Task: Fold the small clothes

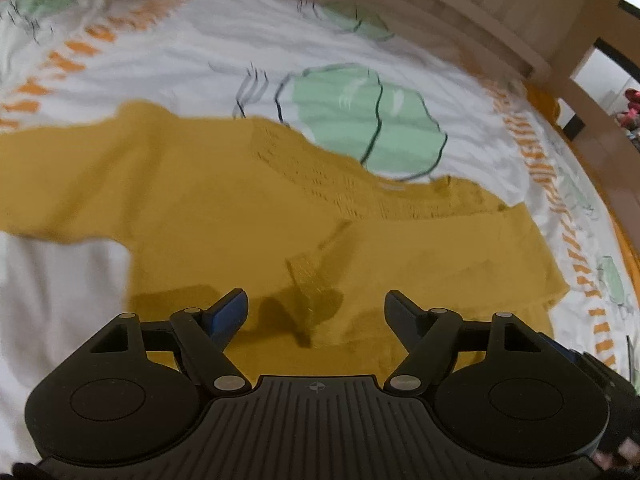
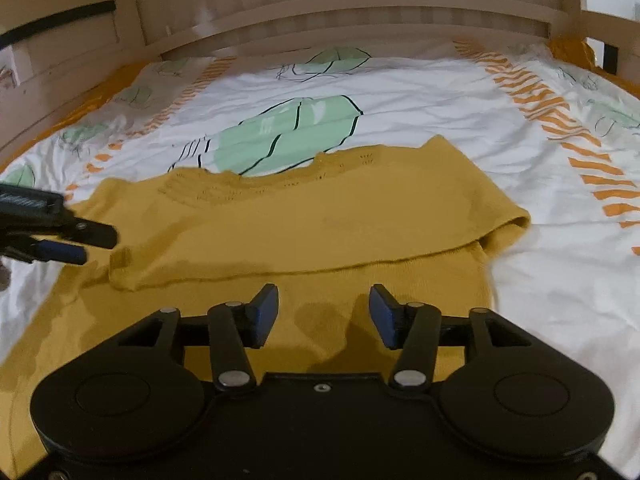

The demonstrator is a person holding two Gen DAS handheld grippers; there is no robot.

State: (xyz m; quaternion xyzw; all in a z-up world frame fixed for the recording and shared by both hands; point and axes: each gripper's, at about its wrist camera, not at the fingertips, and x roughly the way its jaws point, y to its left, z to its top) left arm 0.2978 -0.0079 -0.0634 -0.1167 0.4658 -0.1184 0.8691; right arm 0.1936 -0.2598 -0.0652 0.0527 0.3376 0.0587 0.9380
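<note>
The mustard sweater point(image 2: 304, 216) lies on the bed point(image 2: 420, 92), one sleeve already folded across its body. Both the left claw point(image 1: 314, 312) and right claw point(image 2: 324, 314) hover spread and empty; further folds seem to remain.

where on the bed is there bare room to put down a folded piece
Bare sheet lies right of the mustard sweater, between its folded sleeve end and the orange striped band. More lies beyond the neckline, around the green leaf print, up to the wooden headboard. Near the left gripper it is crowded.
</note>
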